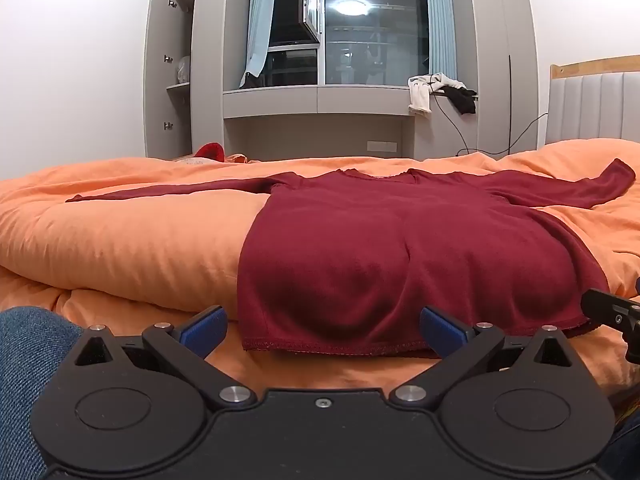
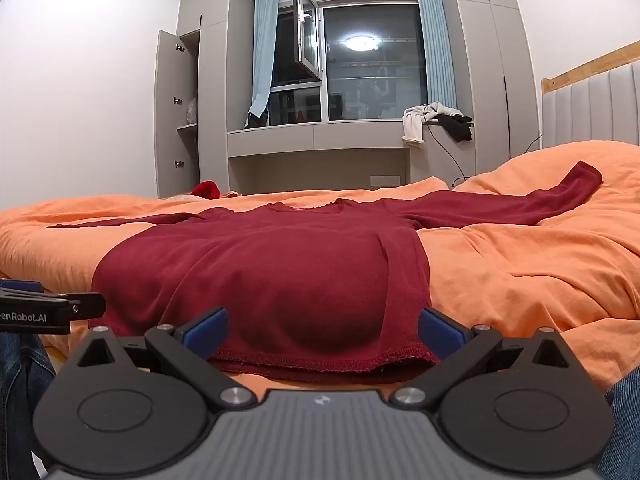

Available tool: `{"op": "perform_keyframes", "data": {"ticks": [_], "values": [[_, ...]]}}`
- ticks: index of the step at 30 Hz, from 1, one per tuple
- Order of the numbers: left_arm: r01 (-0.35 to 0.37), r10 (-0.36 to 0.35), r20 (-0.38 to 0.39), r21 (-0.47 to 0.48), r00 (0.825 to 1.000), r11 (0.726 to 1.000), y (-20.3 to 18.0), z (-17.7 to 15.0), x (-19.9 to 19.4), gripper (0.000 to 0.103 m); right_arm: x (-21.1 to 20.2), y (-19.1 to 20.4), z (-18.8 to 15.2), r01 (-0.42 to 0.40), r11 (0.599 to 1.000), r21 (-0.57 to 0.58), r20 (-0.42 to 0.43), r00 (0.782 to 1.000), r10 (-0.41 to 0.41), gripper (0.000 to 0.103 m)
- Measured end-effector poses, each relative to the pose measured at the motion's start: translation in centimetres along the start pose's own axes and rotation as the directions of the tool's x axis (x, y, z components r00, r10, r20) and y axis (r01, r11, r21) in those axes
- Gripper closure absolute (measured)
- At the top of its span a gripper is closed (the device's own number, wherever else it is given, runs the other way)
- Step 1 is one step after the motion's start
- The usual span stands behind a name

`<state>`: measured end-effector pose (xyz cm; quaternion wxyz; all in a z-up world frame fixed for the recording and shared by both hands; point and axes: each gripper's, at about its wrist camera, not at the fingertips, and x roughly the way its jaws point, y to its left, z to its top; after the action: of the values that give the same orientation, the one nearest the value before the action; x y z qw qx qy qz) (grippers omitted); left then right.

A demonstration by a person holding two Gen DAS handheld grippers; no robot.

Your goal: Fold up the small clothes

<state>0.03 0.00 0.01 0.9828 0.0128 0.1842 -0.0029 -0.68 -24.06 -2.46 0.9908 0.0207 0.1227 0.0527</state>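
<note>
Red top (image 1: 400,248) spread flat on orange bed (image 1: 120,240), sleeves out to both sides, left gripper (image 1: 322,330) wide open by hem, right gripper (image 2: 322,332) wide open too, holding nothing

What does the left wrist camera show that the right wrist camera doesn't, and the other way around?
Only the left wrist view shows the left gripper head-on, open at the sweater's left hem corner. Only the right wrist view shows the right gripper head-on, open at the right hem corner, plus the printed lettering on the other gripper's side. Both share the dark red sweater spread flat with sleeves out on the orange duvet, the window and the open cabinet door.
</note>
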Motion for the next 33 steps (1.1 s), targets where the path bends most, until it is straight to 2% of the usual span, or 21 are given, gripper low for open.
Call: {"op": "perform_keyframes", "data": {"ticks": [33], "values": [[0.0,0.0,0.01,0.0,1.0,1.0,0.04,-0.25,0.0,0.001,-0.09,0.08,0.09,0.002,1.0,-0.001,0.0,1.0,-0.002,0.0]]}}
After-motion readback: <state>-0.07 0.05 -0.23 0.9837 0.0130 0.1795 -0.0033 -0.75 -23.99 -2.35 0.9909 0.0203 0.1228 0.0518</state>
